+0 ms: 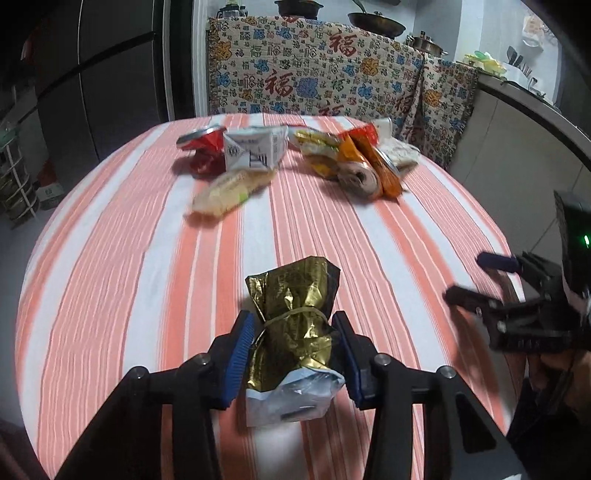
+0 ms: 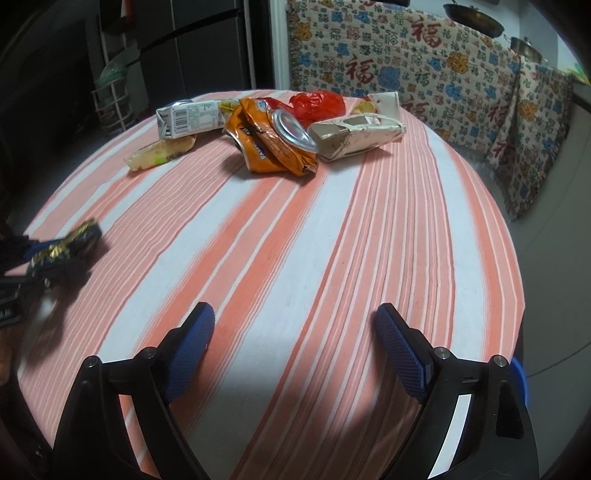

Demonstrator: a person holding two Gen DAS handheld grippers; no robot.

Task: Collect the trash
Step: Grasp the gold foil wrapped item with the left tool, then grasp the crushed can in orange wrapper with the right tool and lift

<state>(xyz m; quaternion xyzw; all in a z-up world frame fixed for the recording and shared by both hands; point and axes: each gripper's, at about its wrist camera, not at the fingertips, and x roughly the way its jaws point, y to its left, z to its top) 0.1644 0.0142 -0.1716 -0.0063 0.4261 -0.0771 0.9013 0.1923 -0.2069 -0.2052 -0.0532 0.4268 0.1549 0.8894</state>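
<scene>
My left gripper (image 1: 293, 325) is shut on a crumpled gold foil bag (image 1: 295, 310) tied with a rubber band, held over the near part of the striped table (image 1: 147, 258). The bag also shows at the left edge of the right wrist view (image 2: 66, 243). My right gripper (image 2: 295, 332) is open and empty above the table's near edge; it shows at the right in the left wrist view (image 1: 476, 280). At the far side lie a crushed orange can (image 2: 273, 144), a white carton (image 2: 188, 120), a torn beige carton (image 2: 354, 136), a red wrapper (image 2: 317, 103) and a pale snack packet (image 2: 159, 155).
A patterned cloth (image 1: 314, 74) hangs behind the table. A dark fridge (image 1: 92, 74) stands at the back left with a wire rack (image 1: 14, 177) beside it. A counter with pans (image 1: 376, 22) runs along the right.
</scene>
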